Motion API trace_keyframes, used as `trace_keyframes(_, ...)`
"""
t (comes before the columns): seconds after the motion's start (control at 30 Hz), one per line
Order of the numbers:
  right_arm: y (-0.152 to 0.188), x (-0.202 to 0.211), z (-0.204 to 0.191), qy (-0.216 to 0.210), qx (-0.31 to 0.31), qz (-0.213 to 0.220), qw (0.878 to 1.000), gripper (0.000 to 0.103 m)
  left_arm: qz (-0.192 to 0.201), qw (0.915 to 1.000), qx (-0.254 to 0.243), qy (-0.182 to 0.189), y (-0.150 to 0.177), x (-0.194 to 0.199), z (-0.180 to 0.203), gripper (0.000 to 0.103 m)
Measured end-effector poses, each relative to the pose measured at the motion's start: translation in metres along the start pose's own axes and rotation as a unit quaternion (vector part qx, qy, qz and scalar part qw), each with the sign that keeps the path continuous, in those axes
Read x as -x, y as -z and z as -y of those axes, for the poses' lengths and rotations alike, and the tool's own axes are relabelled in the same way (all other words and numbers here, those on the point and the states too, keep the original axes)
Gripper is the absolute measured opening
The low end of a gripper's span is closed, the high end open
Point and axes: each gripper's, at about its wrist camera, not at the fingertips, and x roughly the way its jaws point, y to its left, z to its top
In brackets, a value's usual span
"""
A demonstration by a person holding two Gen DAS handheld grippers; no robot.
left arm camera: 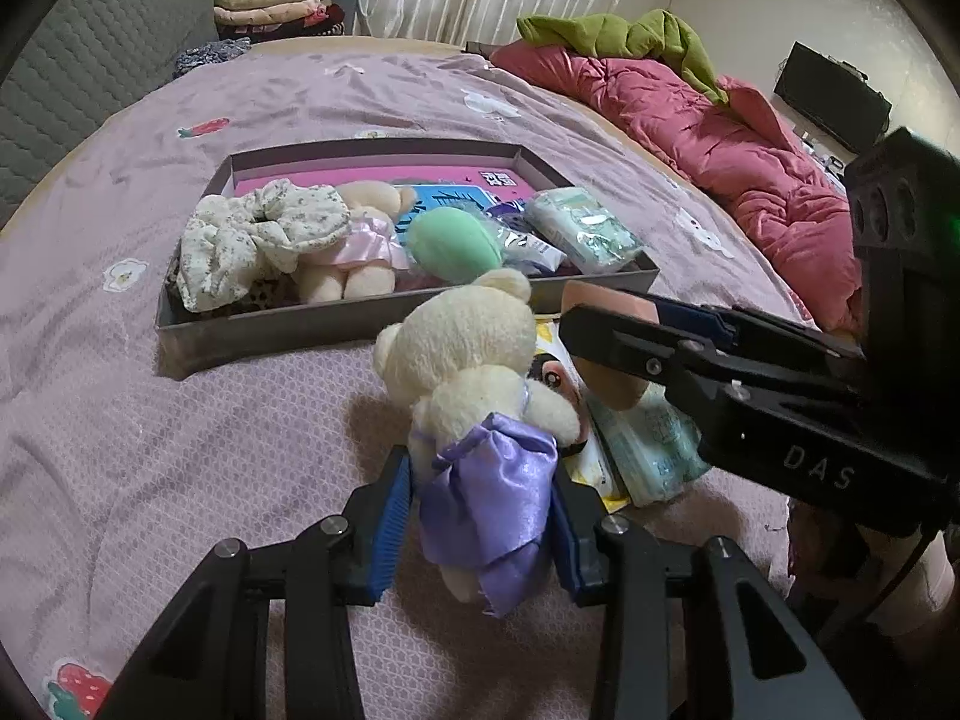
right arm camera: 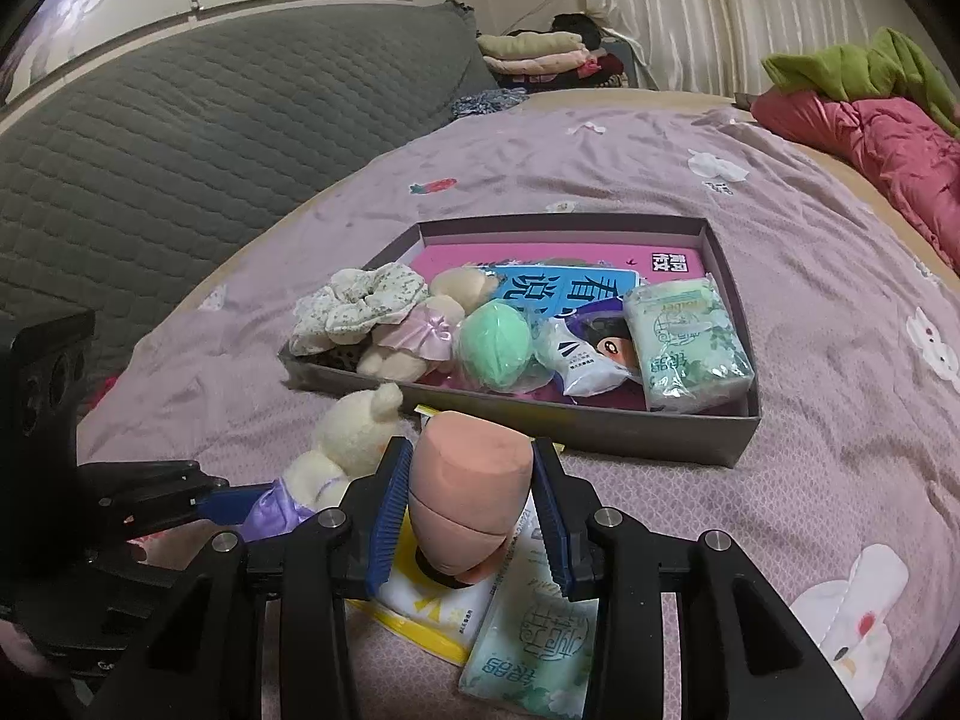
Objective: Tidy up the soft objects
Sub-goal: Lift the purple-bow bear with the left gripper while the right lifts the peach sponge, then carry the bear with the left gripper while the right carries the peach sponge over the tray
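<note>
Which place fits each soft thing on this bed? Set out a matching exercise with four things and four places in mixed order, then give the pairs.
Things
1. cream bear in purple dress
2. peach sponge
3. green sponge
4. floral scrunchie

Places
A. in the box, beside the pink-dressed bear
B. between the left tool's pads
C. at the box's left end
D. between the right tool's pads

Pairs: 1-B, 2-D, 3-A, 4-C

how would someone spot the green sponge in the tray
Find the shallow grey cardboard tray on the lilac bedsheet. Along its near wall, the mint-green egg-shaped sponge sits between the pink-skirted cream plush bear and a white sachet, the only smooth, rounded green item.
</note>
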Motion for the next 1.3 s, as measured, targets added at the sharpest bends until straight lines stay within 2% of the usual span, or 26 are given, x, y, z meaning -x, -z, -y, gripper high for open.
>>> trace_keyframes(0.43,-0.002,0.005,0.0,0.01,0.002,0.013,1.0,0.041,0.057,0.9969,0.047,-0.026,-0.011,0.022,-0.022,0.041)
trace_keyframes(0.57,-0.003,0.007,0.0,0.015,0.003,0.019,1.0,0.041,0.063,0.996,0.055,-0.031,-0.016,0.021,-0.027,0.041)
trace_keyframes(0.8,-0.006,0.008,0.004,0.022,-0.004,0.025,0.999,0.041,0.084,0.994,0.058,-0.041,-0.029,0.017,-0.03,0.041)
trace_keyframes(1.3,-0.015,0.006,0.017,0.03,-0.025,0.032,0.999,0.041,0.098,0.9933,0.042,-0.046,-0.044,0.009,-0.022,0.041)
